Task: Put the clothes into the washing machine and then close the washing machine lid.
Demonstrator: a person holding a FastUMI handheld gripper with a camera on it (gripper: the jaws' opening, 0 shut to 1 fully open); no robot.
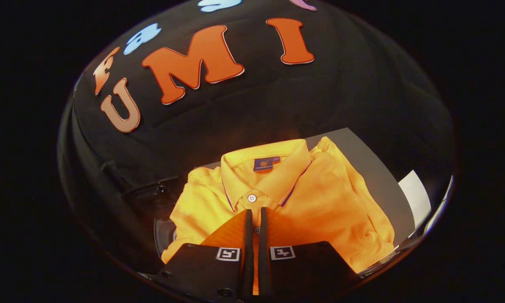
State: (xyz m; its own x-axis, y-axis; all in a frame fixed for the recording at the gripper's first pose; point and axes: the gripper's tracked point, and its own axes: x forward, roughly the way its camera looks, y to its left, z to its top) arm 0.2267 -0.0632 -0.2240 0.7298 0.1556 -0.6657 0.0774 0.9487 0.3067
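The gripper (255, 219) has its two fingers drawn almost together, with only a thin slit between them, and through that slit the shirt's (320, 202) button placket shows. A fold of the fabric looks pinched there, just below the collar (265, 168), so I judge it to be clenched on the shirt, though the contact itself is hard to confirm from this angle.

The main risk is a shallow hold. Only a thin ridge of cloth sits between the fingers, and knit polo fabric is soft and slack, so it could slide free once the garment's weight hangs from that one spot. The shirt will then unfold and trail, and a sleeve or hem could catch on the machine's rim or hang out under the lid. A button (251, 198) lies just ahead of the fingers; if a finger bears on it, the hold may slip.

The shirt is bright orange, matte and finely textured, folded into a rough rectangle with a stiffer, dark-piped collar and a small woven tag (266, 163). It rests on a smooth grey surface (362, 155), reaching toward its far edge. Beside it, at the shirt's sleeve corner, a dark glossy curved shape (164, 233) may be the washer's opening. A white sheet (414, 195) lies at the surface's opposite edge.
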